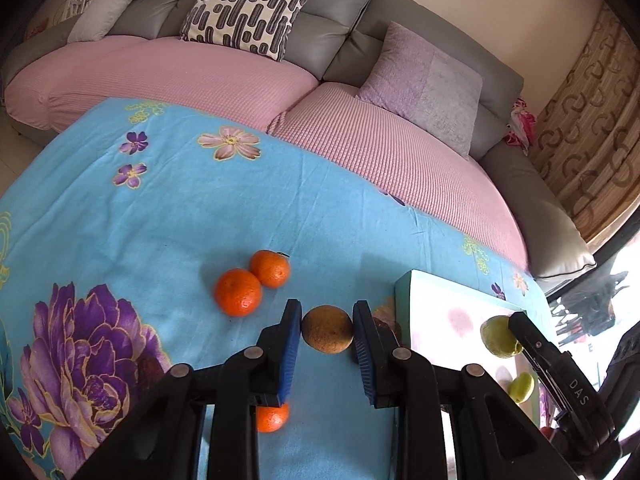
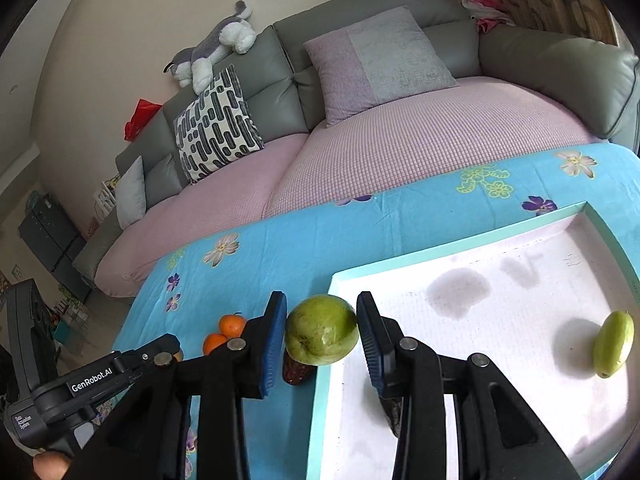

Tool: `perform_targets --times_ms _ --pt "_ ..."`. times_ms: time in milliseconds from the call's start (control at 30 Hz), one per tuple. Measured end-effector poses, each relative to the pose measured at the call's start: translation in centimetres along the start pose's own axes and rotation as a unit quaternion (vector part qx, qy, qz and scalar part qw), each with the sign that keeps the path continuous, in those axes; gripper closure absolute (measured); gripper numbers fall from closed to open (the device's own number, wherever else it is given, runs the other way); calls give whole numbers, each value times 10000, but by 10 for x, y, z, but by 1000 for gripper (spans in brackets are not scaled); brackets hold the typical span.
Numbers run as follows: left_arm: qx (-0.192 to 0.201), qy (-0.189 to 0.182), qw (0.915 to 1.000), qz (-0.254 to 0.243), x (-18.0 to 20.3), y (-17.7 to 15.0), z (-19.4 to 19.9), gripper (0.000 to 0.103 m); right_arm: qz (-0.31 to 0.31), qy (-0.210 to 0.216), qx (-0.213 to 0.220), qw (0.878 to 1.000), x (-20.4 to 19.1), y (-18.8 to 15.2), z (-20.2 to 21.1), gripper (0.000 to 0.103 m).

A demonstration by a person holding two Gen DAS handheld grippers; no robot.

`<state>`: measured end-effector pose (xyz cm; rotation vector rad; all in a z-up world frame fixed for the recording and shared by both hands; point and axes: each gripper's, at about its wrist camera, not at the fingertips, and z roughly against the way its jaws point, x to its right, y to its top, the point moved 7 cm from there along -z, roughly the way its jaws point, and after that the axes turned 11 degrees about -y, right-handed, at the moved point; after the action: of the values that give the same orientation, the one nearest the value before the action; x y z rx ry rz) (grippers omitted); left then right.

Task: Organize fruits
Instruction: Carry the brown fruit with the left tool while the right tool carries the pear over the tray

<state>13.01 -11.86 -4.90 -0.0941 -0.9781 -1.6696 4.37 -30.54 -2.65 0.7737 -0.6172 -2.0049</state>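
Far left on the blue-flowered tabletop [image 1: 160, 220]: two oranges [image 1: 238, 292] lying loose and touching each other, with a third orange [image 1: 272, 416] half hidden under the near finger of the left tool [image 1: 327, 320]. Next, that left tool itself, clamped narrow on a round brown fruit [image 1: 327, 329], blue pads pressing on its two sides at about the widest part and, to judge by the view, carrying it clear of the tabletop. Probably light and fairly firm, with a dull rough-looking skin that should not slip much; best held across the middle as now, without extra squeeze in case of soft flesh. Further right, the pale turquoise tray [image 2: 440, 254] with its white, stained floor. Above its near left corner, the right tool [image 2: 321, 320], closed a little wider on a green fruit [image 2: 322, 330], pads on opposite flanks. Smooth, waxy-looking skin and a lumpy, uneven shape, so likelier to twist or slide between flat pads; heavier than the brown one, at a guess, and easy to bruise if pinched hard. Safest grip across the broad belly, not near the narrower end. Far right, a second green fruit [image 2: 614, 344] already resting on the tray floor, well apart from the held one.
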Motion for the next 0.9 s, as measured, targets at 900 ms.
perform_targets --times_ms 900 --pt "-1022 -408 9854 -1299 116 -28 -111 75 -599 -1363 5 9889 135 12 -7 65"
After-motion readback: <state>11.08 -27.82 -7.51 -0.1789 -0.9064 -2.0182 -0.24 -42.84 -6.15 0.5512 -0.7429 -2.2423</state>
